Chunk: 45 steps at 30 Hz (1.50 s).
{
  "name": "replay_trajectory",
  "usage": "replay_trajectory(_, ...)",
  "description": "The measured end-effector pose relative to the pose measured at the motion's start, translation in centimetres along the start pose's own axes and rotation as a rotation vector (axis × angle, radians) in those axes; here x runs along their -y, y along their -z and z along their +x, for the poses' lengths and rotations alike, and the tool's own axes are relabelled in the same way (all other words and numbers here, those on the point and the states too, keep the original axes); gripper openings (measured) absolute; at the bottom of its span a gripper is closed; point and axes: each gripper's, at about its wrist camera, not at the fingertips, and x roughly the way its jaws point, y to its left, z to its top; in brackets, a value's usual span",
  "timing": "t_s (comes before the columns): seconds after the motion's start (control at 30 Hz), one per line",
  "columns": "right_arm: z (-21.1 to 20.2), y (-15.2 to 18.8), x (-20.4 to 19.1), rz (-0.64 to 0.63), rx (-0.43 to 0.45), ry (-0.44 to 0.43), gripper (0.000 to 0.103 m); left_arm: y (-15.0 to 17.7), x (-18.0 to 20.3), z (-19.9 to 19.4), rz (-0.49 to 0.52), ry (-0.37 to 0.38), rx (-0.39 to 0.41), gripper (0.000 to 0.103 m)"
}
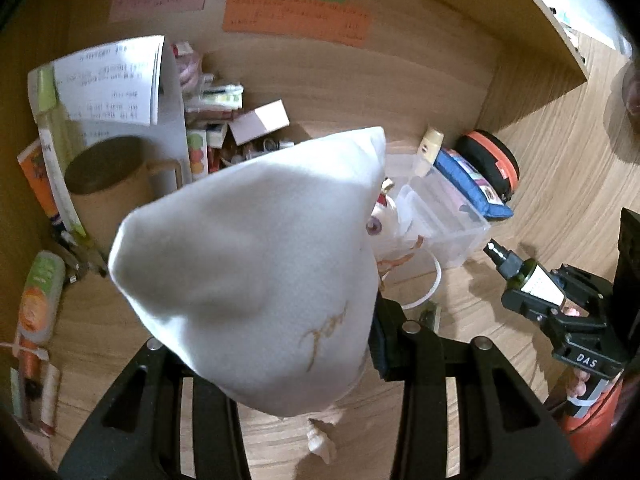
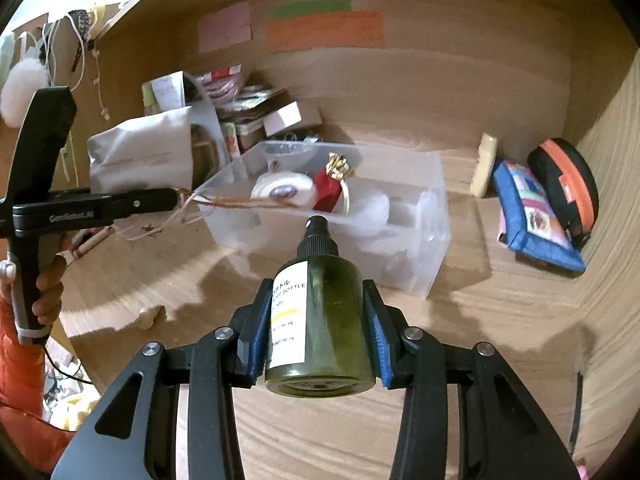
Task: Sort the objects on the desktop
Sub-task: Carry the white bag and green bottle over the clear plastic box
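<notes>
Home desk nook, cluttered with personal items.
Wooden desk (image 2: 500, 320) with side panels; sticky notes (image 2: 324, 30) on back wall; mug (image 1: 108, 184), papers (image 1: 108, 80).

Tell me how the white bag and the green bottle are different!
The white bag is soft cloth, while the green bottle is hard, see-through plastic. The white bag has gold writing right on the cloth; the green bottle wears a white paper label and a black spray top. The left gripper holds the bag; the right gripper holds the bottle. Both are lifted off the desk.
</notes>
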Motion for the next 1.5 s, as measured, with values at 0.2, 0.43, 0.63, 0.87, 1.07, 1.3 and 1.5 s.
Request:
replay_trajectory(0.2,0.0,-1.8,1.1,0.004,0.033,0.015,0.038,-1.8,0.7,-0.2,0.035,-0.003,0.022,0.04)
replay_trajectory(0.43,0.7,-3.7,2.2,0.004,0.053,0.025,0.038,-3.8,1.4,0.6,0.052,0.018,0.024,0.04)
replay_trajectory(0.63,2.3,-5.0,3.0,0.013,0.043,0.021,0.038,-5.1,1.8,2.3,0.06,0.042,0.005,0.04)
replay_trajectory(0.87,3.8,-6.5,4.0,0.032,0.037,0.013,0.038,-6.4,1.8,4.2,0.062,0.06,-0.03,0.04)
replay_trajectory(1.07,5.2,-7.3,4.4,0.022,0.017,0.018,0.038,-7.4,1.9,6.5,0.066,0.069,-0.065,0.04)
replay_trajectory(1.3,7.6,-8.2,4.8,0.003,-0.023,0.036,0.038,-8.7,1.8,10.0,0.062,0.007,-0.1,0.04)
replay_trajectory(1.5,10.6,-8.7,5.2,0.006,-0.084,0.064,0.038,-8.8,1.6,12.5,0.059,-0.02,-0.127,0.04)
